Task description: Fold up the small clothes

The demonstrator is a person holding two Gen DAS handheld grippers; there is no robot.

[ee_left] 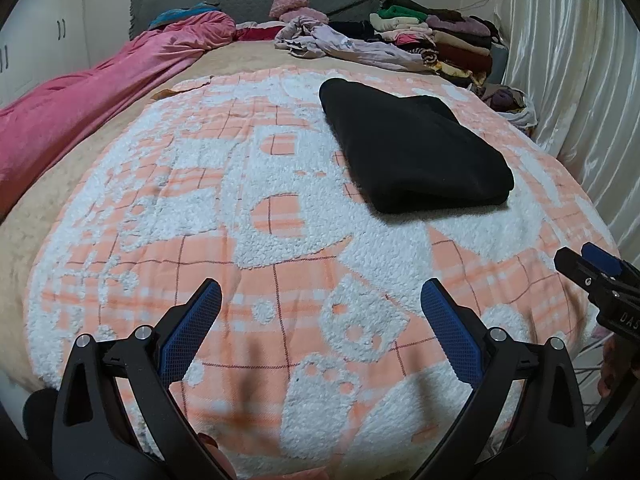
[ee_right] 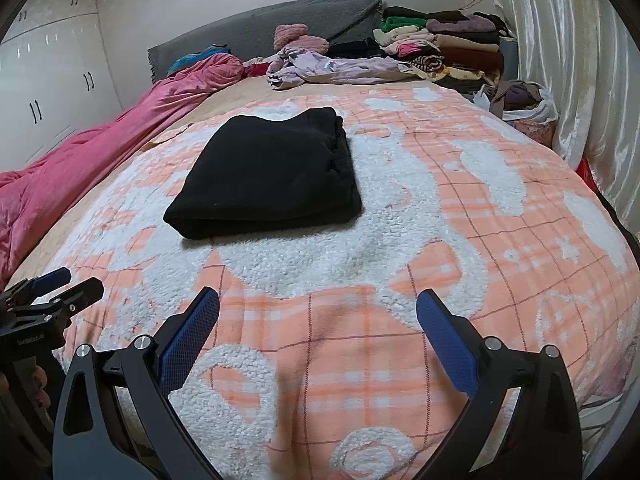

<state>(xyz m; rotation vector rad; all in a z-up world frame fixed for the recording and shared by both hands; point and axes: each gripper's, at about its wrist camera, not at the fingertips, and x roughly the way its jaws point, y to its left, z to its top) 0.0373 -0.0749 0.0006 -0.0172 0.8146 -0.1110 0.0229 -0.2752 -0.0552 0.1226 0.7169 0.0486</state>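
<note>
Black folded garment [ee_left: 412, 148] lies on the checked blanket [ee_left: 280, 264] ahead of both tongs, well apart from each — forward-right of the left gripper [ee_left: 320, 320], forward-left of the right gripper [ee_right: 318, 326], both spread wide and empty — long axis roughly running away, neither clearly nearer.

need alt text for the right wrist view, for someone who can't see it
A folded black garment lies on an orange-and-white patterned blanket on a bed, ahead of the open, empty right gripper. The left gripper shows at the left edge; stacked folded clothes and a crumpled lilac garment lie near the headboard.
</note>
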